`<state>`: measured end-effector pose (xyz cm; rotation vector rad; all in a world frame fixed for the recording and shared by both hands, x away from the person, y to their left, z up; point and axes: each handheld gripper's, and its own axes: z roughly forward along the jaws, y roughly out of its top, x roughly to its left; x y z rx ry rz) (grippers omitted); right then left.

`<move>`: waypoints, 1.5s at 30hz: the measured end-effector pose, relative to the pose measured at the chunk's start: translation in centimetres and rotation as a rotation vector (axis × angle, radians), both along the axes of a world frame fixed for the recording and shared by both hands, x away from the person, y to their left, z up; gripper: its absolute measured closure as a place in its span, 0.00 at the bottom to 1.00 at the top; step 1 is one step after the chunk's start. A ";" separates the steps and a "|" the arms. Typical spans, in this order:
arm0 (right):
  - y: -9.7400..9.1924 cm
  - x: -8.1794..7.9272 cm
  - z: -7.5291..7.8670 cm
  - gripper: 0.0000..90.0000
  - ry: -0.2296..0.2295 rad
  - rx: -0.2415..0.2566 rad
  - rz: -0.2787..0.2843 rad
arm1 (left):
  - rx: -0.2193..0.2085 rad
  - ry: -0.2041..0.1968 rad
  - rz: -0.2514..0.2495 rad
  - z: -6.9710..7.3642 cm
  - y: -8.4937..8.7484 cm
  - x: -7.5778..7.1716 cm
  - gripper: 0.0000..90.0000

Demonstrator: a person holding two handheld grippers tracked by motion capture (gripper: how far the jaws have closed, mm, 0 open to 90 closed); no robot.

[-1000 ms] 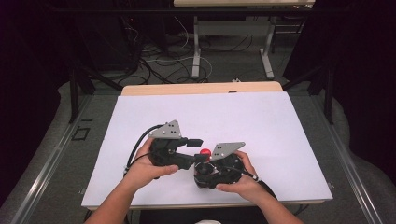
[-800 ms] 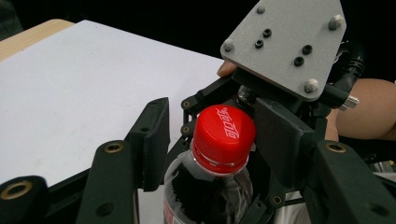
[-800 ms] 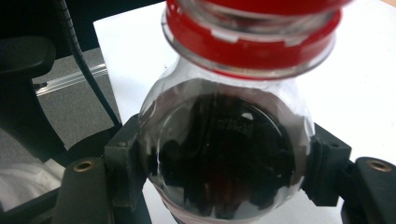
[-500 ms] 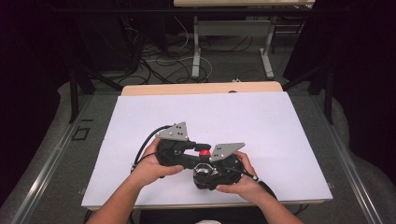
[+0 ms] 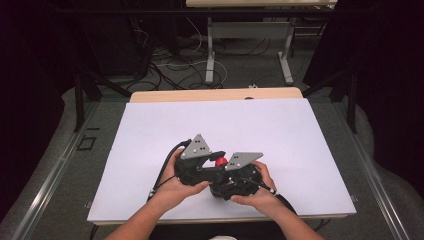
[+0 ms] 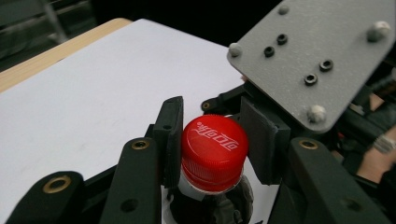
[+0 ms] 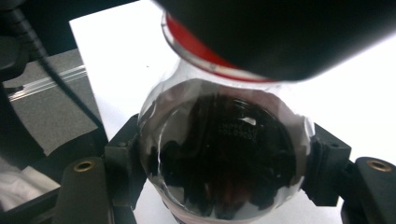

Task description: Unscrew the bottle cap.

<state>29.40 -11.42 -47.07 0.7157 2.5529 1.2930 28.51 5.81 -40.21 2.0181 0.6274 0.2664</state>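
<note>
White sheet [image 5: 300, 135] covers the table, its near edge just in front of the person's forearms. Both grippers sit close to that near edge, slightly left of centre. Right gripper [image 5: 235, 185] is clamped on the body of a cola bottle [image 7: 224, 163]; in the right gripper view the pads press the clear shoulder from both sides, dark liquid inside. Left gripper [image 5: 200, 170] has just closed its jaws, and in the left gripper view both pads [image 6: 173, 140] press the sides of the red cap [image 6: 214, 151]. Grippers are touching or nearly so, grey plates side by side. Beyond them, most of the sheet runs bare out to the left, right and far edges. Wooden table rim [image 5: 215, 94] shows past the far edge, then floor with cables [image 5: 170, 65] and table legs [image 5: 210, 50].
</note>
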 end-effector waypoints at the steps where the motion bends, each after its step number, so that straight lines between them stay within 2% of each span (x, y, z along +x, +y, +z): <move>1: 0.0 0.0 0.0 0.33 -0.003 -0.001 -0.005 | -0.001 -0.003 0.022 0.0 -0.2 -0.1 0.68; 2: 0.0 0.0 0.0 0.33 -0.005 -0.001 -0.010 | 0.015 0.002 0.027 0.1 -0.2 -0.2 0.68; 8: 0.0 0.0 0.0 0.33 -0.025 -0.005 -0.042 | 0.001 0.014 0.085 0.2 -0.7 -0.3 0.68; 14: -0.2 0.1 0.1 0.33 -0.024 -0.002 -0.036 | -0.011 0.026 0.051 0.3 -0.5 0.0 0.66; 17: -0.1 0.0 0.0 0.33 -0.010 0.003 -0.044 | -0.002 0.009 0.054 0.4 -0.1 0.0 0.61; 19: -0.1 0.0 0.0 0.33 -0.002 0.008 -0.042 | -0.009 0.011 0.041 0.5 0.2 0.1 0.58; 20: -0.1 0.1 0.0 0.33 -0.011 0.008 -0.027 | -0.017 0.012 0.040 0.5 0.3 0.1 0.56; 22: -0.2 0.1 0.1 0.33 -0.005 0.008 -0.011 | -0.017 0.027 0.015 0.5 0.7 0.2 0.54; 24: -0.2 0.2 0.1 0.33 -0.010 0.012 -0.005 | -0.016 0.017 -0.002 0.5 1.0 0.3 0.51; 25: -0.2 0.1 0.1 0.33 0.005 0.012 -0.012 | -0.014 0.023 -0.015 0.6 1.1 0.3 0.50; 28: -0.2 0.2 0.0 0.33 -0.002 0.020 -0.009 | -0.022 0.035 -0.046 0.6 1.5 0.5 0.48; 31: -0.2 0.2 0.0 0.33 0.004 0.024 0.002 | -0.021 0.052 -0.110 0.7 2.0 0.9 0.47; 36: -0.2 0.1 0.0 0.33 0.009 0.028 0.026 | -0.026 0.043 -0.226 0.8 2.5 1.6 0.46; 38: -0.2 0.1 0.1 0.33 0.020 0.022 0.040 | -0.032 0.039 -0.251 0.7 2.6 1.9 0.47; 40: -0.1 0.1 0.1 0.33 0.012 0.025 0.054 | -0.042 0.047 -0.281 0.7 2.8 2.2 0.48; 42: -0.1 0.0 0.1 0.33 0.014 0.021 0.065 | -0.058 0.059 -0.301 0.6 3.0 2.6 0.49; 45: 0.1 -0.2 0.2 0.33 0.005 0.033 0.066 | -0.061 0.072 -0.298 0.3 3.1 2.9 0.52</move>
